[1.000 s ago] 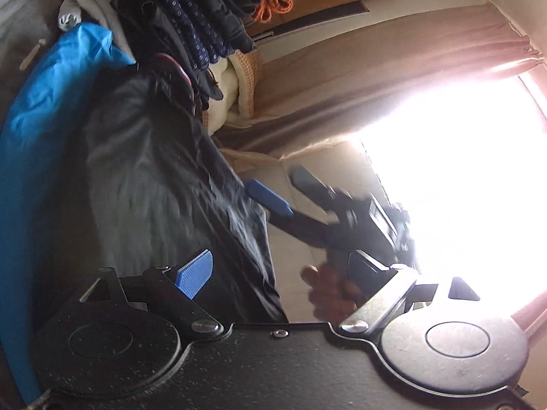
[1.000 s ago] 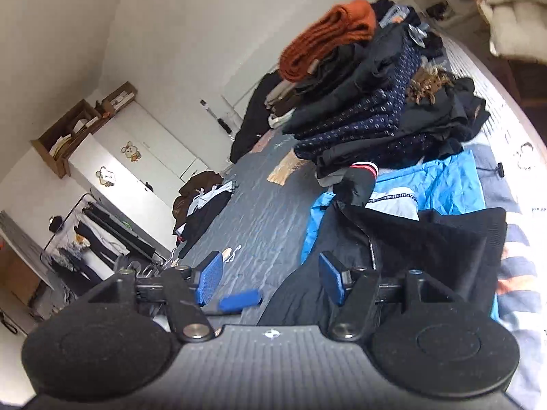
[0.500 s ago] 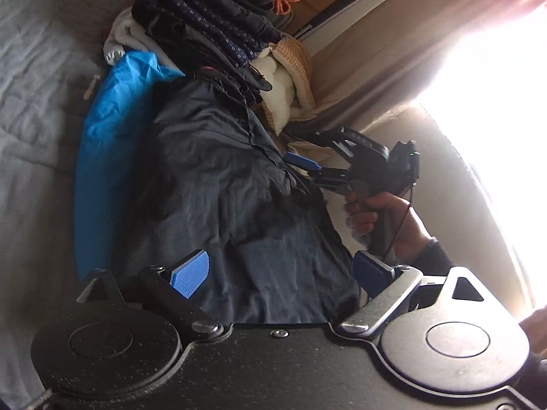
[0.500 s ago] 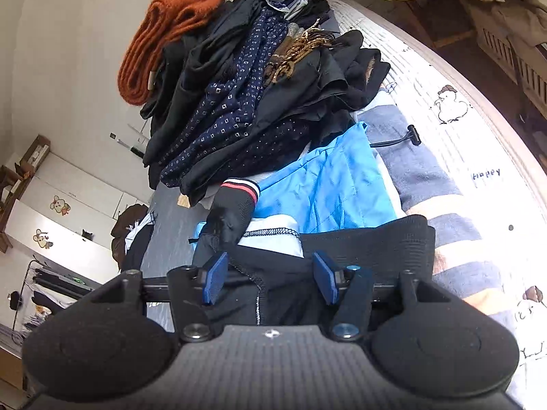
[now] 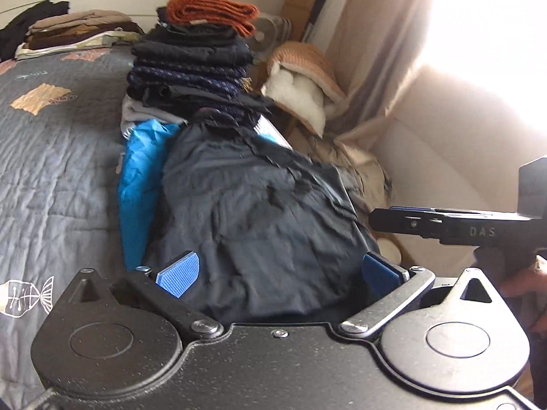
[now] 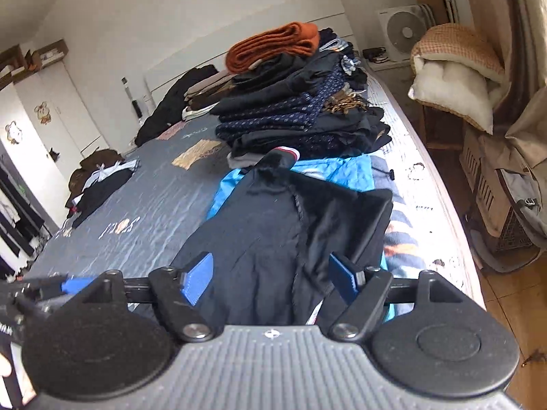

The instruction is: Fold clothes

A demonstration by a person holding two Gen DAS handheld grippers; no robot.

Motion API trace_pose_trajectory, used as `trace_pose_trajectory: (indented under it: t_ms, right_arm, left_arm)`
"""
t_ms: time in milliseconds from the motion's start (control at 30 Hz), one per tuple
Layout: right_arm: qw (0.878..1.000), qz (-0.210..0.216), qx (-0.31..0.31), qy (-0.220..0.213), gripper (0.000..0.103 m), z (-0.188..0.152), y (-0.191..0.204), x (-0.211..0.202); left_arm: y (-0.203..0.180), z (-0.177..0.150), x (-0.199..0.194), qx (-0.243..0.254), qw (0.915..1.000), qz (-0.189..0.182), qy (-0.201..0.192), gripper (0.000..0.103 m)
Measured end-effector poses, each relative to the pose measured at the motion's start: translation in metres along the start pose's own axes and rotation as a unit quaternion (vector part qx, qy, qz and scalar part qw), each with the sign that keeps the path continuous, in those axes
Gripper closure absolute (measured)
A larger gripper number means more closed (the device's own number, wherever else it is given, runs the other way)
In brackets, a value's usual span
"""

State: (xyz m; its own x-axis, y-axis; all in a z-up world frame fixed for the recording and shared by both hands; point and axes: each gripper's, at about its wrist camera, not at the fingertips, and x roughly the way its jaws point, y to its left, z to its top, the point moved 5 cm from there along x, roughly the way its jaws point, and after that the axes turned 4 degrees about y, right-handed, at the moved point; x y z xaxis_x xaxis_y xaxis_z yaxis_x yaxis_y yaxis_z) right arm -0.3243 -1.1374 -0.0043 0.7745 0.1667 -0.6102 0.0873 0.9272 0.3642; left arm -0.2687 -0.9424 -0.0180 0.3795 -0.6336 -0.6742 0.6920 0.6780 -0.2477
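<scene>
A black garment [image 5: 259, 212] [image 6: 270, 235] lies flat on the bed, over a bright blue garment [image 5: 140, 184] [image 6: 342, 171]. Behind them stands a tall stack of folded dark clothes [image 5: 191, 78] [image 6: 301, 116], topped by an orange knit [image 5: 212, 10] [image 6: 273, 48]. My left gripper [image 5: 278, 273] hovers over the near end of the black garment; its jaws are opening wide and the pads touch nothing. My right gripper [image 6: 270, 278] hangs above the same garment, its jaws opening too, with the cloth below them and unpinched. It also shows side-on as the right gripper [image 5: 410, 220], held in a hand.
The grey quilted bed [image 5: 51, 171] stretches left, with more clothes piled at its far end [image 6: 99, 177]. Right of the bed are a chair with a white pillow [image 6: 451, 82], a fan [image 6: 405, 30], slatted crates [image 6: 489, 188] and a curtain [image 5: 376, 68].
Both grippers have drawn back from the black garment and their jaws have widened. The left wrist view has rolled upright and risen. The right gripper left the garment's edge.
</scene>
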Motion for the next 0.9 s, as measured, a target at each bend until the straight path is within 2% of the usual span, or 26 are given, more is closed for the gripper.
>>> trace_pose_trajectory:
  t_ms: [67, 133, 300, 367, 600, 900]
  right_arm:
    - [1.0, -0.004, -0.011, 0.005, 0.028, -0.015, 0.013, -0.011]
    - [1.0, -0.008, -0.021, 0.011, 0.028, -0.028, 0.025, -0.022]
    - [0.999, -0.024, -0.032, 0.027, 0.028, -0.049, 0.038, -0.03]
    - [0.999, -0.027, -0.034, 0.027, 0.028, -0.052, 0.041, -0.034]
    - [0.998, -0.039, -0.045, 0.024, 0.028, -0.062, 0.057, -0.047]
    - [0.997, -0.056, -0.044, 0.019, 0.028, -0.07, 0.073, -0.057]
  left_arm:
    - [-0.008, -0.005, -0.007, 0.028, 0.999, 0.029, -0.016, 0.0]
    - [-0.012, -0.011, -0.011, 0.039, 0.9979, 0.05, -0.014, 0.0]
    - [-0.008, -0.018, -0.017, 0.002, 0.9959, 0.09, 0.009, 0.0]
    - [-0.008, -0.02, -0.022, 0.004, 0.995, 0.099, 0.009, 0.0]
    - [-0.006, -0.031, -0.043, -0.012, 0.9959, 0.088, 0.014, 0.0]
    - [-0.008, -0.045, -0.057, -0.002, 0.9947, 0.102, 0.014, 0.0]
